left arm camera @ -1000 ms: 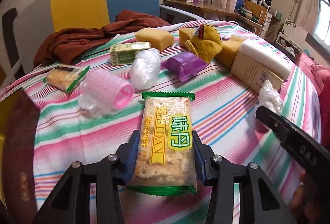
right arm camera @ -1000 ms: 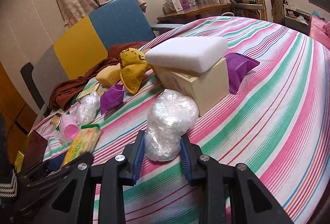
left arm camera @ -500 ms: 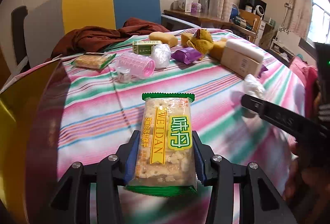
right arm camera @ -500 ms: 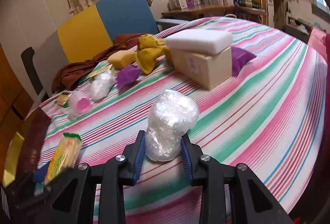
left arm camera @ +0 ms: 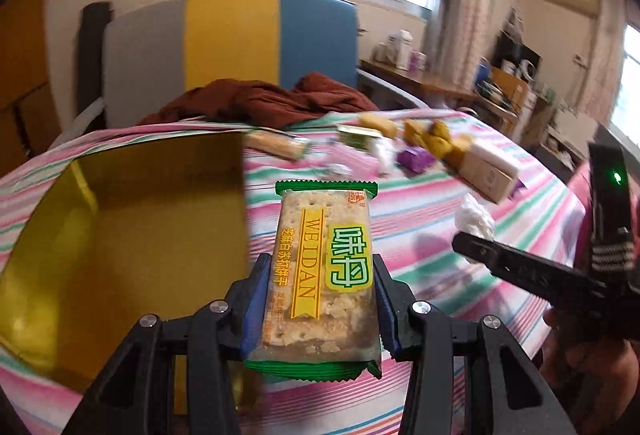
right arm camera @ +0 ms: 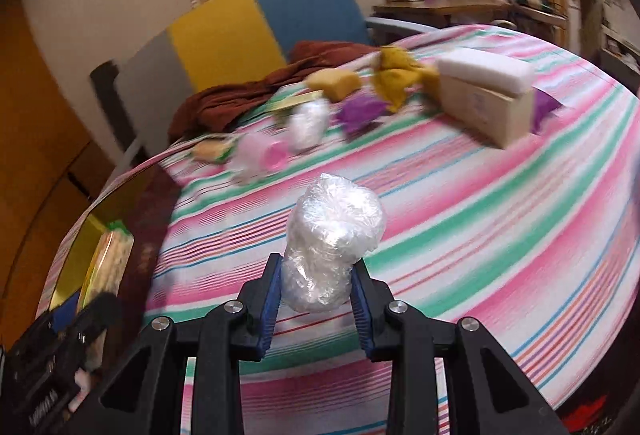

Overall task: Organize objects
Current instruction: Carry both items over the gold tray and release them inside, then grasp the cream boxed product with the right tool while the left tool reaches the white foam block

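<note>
Left tongs (left arm camera: 318, 309) clenching a green-edged cracker packet (left arm camera: 320, 275), holding it just beside the open yellow box (left arm camera: 120, 235) at the edge of the striped tabletop (left arm camera: 440, 235). Right tongs (right arm camera: 316, 295) gripping a clear plastic-wrapped bundle (right arm camera: 332, 239) above the tabletop. Remaining items lying blurred further back, probably sponges and pouches.

The left gripper (left arm camera: 320, 299) points downward, its blue pads (left arm camera: 256, 299) pressed against both sides of a cracker packet (left arm camera: 326, 275). The right gripper (right arm camera: 316, 285) also angles down, jaws clamped on a clear plastic-wrapped bundle (right arm camera: 330, 239).
</note>
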Demonstrator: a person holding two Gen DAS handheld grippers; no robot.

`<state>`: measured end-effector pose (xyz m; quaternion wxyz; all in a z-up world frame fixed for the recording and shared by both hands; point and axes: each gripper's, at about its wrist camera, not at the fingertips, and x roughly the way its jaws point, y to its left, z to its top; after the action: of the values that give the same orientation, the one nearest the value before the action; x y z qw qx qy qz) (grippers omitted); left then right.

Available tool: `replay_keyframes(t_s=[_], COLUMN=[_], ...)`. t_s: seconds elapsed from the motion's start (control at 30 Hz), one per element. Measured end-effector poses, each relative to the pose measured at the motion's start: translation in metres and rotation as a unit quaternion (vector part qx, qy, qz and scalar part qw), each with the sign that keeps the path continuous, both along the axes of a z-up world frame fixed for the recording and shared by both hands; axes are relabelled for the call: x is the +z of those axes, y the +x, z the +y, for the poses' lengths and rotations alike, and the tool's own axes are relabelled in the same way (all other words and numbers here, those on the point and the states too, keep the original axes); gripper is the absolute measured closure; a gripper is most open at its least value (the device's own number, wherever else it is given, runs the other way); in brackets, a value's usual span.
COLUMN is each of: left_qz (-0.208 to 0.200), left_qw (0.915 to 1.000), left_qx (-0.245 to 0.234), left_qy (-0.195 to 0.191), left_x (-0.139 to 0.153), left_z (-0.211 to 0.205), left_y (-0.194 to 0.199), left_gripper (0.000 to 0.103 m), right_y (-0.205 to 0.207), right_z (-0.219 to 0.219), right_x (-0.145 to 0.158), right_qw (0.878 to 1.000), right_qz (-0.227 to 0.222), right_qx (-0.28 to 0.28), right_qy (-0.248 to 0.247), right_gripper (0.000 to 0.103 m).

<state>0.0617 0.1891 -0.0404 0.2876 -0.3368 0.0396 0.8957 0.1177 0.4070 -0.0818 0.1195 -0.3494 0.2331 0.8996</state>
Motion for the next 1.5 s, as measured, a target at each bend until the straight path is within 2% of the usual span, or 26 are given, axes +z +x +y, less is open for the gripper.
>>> replay_keyframes(t_s=[0.17,0.27,0.37,0.5,0.63,0.7,0.77,0.8,0.87,0.93,1.0,1.03,1.17,1.27,1.5], left_qz=[0.008,0.014,-0.008,-0.027,-0.029,-0.031,-0.03,-0.029,-0.031,-0.031,-0.028,-0.023,0.013,0.032,0.034], left_qw=[0.9984,0.9953,0.9892,0.9809,0.9768,0.9765,0.9765,0.9762,0.9755,0.9727,0.9705,0.9686,0.9636,0.9612,0.9707], left_qx=[0.056,0.096,0.146,0.192,0.211,0.212,0.211,0.212,0.215,0.227,0.237,0.246,0.264,0.27,0.234], left_qy=[0.004,-0.01,-0.009,-0.015,-0.023,-0.027,-0.03,-0.032,-0.036,-0.036,-0.031,-0.031,-0.042,-0.046,-0.04], left_x=[0.01,0.011,0.004,-0.009,-0.019,-0.021,-0.022,-0.022,-0.025,-0.027,-0.025,-0.023,-0.013,-0.006,0.002], left_z=[-0.054,-0.085,-0.116,-0.151,-0.173,-0.177,-0.179,-0.179,-0.181,-0.183,-0.184,-0.184,-0.178,-0.169,-0.143], left_y=[-0.012,-0.023,-0.039,-0.051,-0.054,-0.058,-0.06,-0.06,-0.064,-0.065,-0.063,-0.061,-0.05,-0.042,-0.031], left_gripper=[0.056,0.056,0.055,0.055,0.055,0.055,0.055,0.055,0.052,0.043,0.027,0.022,0.0,0.0,0.0], right_y=[-0.012,-0.02,-0.028,-0.044,-0.068,-0.08,-0.088,-0.09,-0.085,-0.077,-0.071,-0.066,-0.054,-0.051,-0.036], right_z=[-0.048,-0.079,-0.113,-0.157,-0.196,-0.206,-0.212,-0.215,-0.215,-0.213,-0.207,-0.203,-0.184,-0.168,-0.122], right_x=[0.022,0.036,0.044,0.048,0.035,0.026,0.018,0.015,0.016,0.019,0.023,0.024,0.026,0.029,0.035], right_qw=[0.997,0.992,0.984,0.972,0.96,0.958,0.956,0.958,0.961,0.96,0.962,0.963,0.97,0.975,0.987], right_qz=[0.019,0.034,0.041,0.034,0.01,-0.005,-0.018,-0.024,-0.019,-0.009,0.001,0.006,0.016,0.029,0.041], right_qx=[0.072,0.12,0.17,0.232,0.279,0.285,0.288,0.281,0.274,0.277,0.272,0.266,0.24,0.217,0.152], right_qy=[0.007,0.009,0.006,0.01,-0.005,-0.028,-0.047,-0.047,-0.045,-0.043,-0.033,-0.029,-0.031,-0.029,-0.036], right_gripper=[0.071,0.071,0.071,0.071,0.069,0.068,0.063,0.058,0.055,0.054,0.054,0.054,0.053,0.053,0.052])
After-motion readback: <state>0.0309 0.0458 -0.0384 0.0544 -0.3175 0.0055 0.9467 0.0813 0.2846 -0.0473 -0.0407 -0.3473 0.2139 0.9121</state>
